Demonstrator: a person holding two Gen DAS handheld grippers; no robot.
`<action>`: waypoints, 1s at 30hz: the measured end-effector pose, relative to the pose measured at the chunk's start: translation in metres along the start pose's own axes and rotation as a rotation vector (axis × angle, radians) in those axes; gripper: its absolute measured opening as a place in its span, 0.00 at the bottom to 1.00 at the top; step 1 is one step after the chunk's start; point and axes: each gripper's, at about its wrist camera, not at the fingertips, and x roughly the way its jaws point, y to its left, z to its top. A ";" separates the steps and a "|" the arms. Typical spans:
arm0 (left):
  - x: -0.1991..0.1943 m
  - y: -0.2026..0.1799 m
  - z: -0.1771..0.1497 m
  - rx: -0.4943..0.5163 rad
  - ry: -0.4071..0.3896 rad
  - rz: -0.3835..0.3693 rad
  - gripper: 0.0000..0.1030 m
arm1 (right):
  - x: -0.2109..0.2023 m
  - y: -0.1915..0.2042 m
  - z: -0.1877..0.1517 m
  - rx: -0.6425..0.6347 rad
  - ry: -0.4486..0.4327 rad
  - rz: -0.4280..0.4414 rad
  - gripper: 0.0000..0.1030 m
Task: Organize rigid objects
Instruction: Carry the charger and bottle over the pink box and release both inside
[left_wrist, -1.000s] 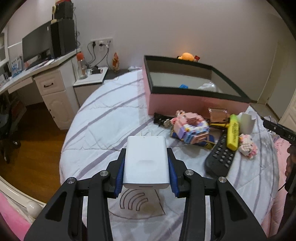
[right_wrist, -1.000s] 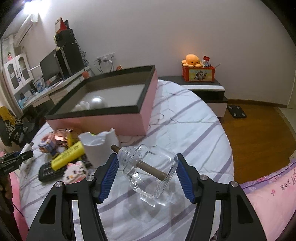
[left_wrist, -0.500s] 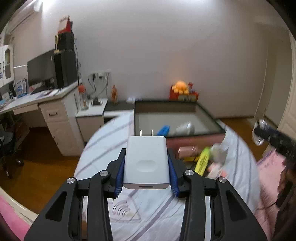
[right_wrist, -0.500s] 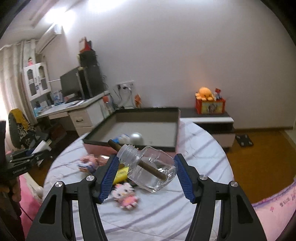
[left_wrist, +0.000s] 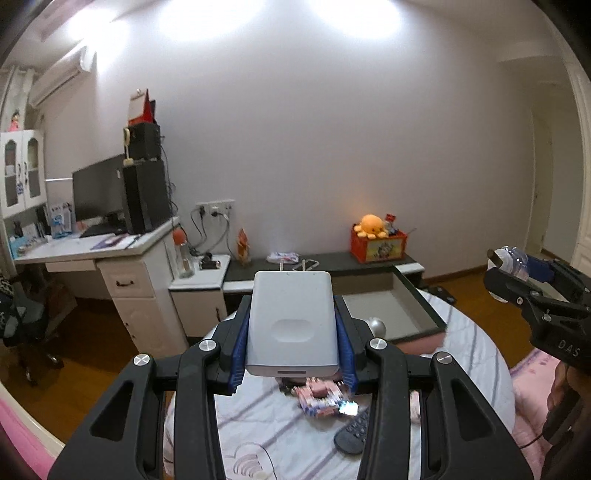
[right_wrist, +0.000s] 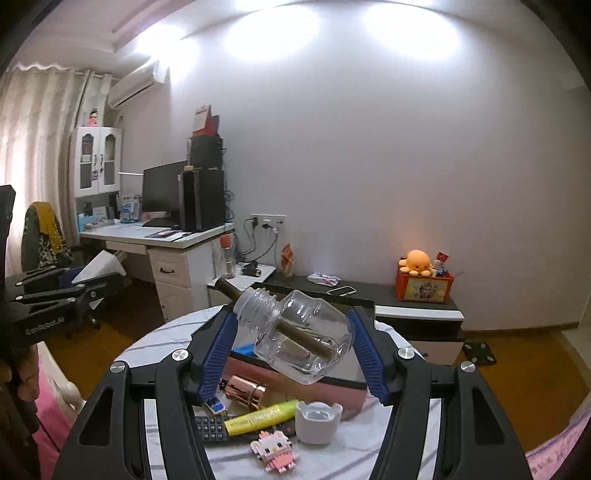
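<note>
My left gripper (left_wrist: 291, 325) is shut on a white charger plug (left_wrist: 292, 321), prongs forward, held high above the round bed. My right gripper (right_wrist: 291, 336) is shut on a clear glass bottle (right_wrist: 295, 338) with a brown stick through it, tilted, also lifted. The pink box with a dark rim (left_wrist: 424, 310) lies ahead on the bed; a silver ball (left_wrist: 377, 325) sits inside it. In the right wrist view the box (right_wrist: 295, 376) is just below the bottle. The right gripper shows at the right edge of the left wrist view (left_wrist: 535, 291).
On the bed in front of the box lie a remote (right_wrist: 212, 430), a yellow highlighter (right_wrist: 262, 417), a white cup (right_wrist: 317, 421), a copper cap (right_wrist: 245, 392) and pink block figures (right_wrist: 275, 450). A desk (left_wrist: 110, 258) stands left; a low dark shelf (left_wrist: 332, 264) runs behind.
Both grippers have risen well above the bed with their objects, and both views now take in more of the room. The grips are unchanged.
</note>
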 end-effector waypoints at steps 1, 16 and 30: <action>0.002 0.000 0.002 -0.001 -0.005 0.013 0.39 | 0.002 0.002 0.002 -0.005 0.000 0.004 0.62; 0.113 -0.010 0.008 0.046 0.112 0.073 0.39 | 0.092 -0.015 0.000 -0.015 0.100 0.023 0.62; 0.225 -0.042 -0.041 0.076 0.347 0.003 0.39 | 0.184 -0.050 -0.050 0.021 0.360 -0.027 0.62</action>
